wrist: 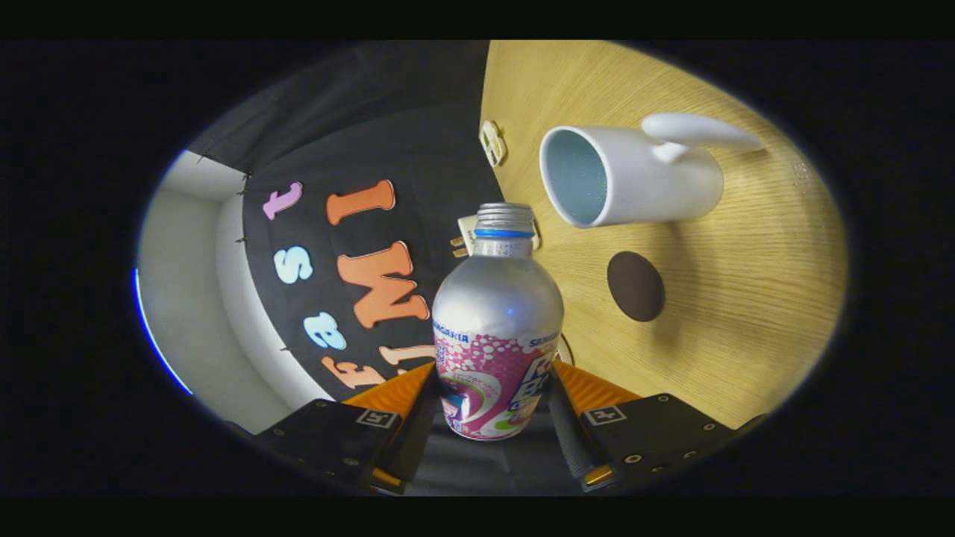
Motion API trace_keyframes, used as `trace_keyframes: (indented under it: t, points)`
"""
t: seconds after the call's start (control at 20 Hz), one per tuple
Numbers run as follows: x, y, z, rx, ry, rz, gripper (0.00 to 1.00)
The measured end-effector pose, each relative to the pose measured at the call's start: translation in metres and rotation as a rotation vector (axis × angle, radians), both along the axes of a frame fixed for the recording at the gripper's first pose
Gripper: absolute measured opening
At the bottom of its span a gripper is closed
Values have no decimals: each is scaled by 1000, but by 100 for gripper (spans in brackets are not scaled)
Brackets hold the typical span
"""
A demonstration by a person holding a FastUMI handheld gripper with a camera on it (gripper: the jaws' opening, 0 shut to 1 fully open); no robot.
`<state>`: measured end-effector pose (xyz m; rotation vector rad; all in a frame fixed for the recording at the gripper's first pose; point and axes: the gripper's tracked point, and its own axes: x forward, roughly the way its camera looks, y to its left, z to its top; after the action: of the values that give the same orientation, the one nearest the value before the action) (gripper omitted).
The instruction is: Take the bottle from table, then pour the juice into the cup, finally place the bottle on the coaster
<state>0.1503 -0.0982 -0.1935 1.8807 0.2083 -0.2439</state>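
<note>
A silver bottle (498,313) with a pink and white label and an uncapped threaded neck sits between my fingers. My gripper (492,377) is shut on its lower body, one finger on each side of the label. The whole view is rolled, so the wooden table (746,313) stands on edge beyond the bottle and the bottle lies tilted over relative to it. A white cup (642,179) with a handle stands on the table; its open mouth lies just beyond the bottle's neck and off to one side. A round dark coaster (636,286) lies on the table beside the cup.
A small white tag-like object (492,142) lies at the table's edge near the cup. Another small pale object (466,235) peeks out behind the bottle's neck. The black cloth wall and a pale wall panel (186,298) stand past the table's edge.
</note>
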Motion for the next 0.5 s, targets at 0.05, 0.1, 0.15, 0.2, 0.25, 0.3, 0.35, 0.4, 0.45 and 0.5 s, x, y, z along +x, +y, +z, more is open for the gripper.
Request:
trace_keyframes:
  t: [0.05, 0.1, 0.15, 0.2, 0.25, 0.3, 0.35, 0.4, 0.45, 0.5]
  points:
    - [0, -1, -1, 7, 0, -2, 75]
    - [0, -1, 0, 15, -2, -5, 75]
    - [0, -2, 1, 25, -5, -10, 75]
    - [-1, -2, 1, 34, -10, -14, 75]
    - [-1, -3, 2, 44, -13, -19, 75]
    - [-1, -4, 3, 50, -16, -22, 75]
    - [-1, -4, 3, 54, -17, -25, 75]
    - [0, -5, 4, 57, -20, -27, 75]
    - [1, -4, 4, 57, -21, -26, 75]
    - [0, -3, 4, 57, -23, -25, 75]
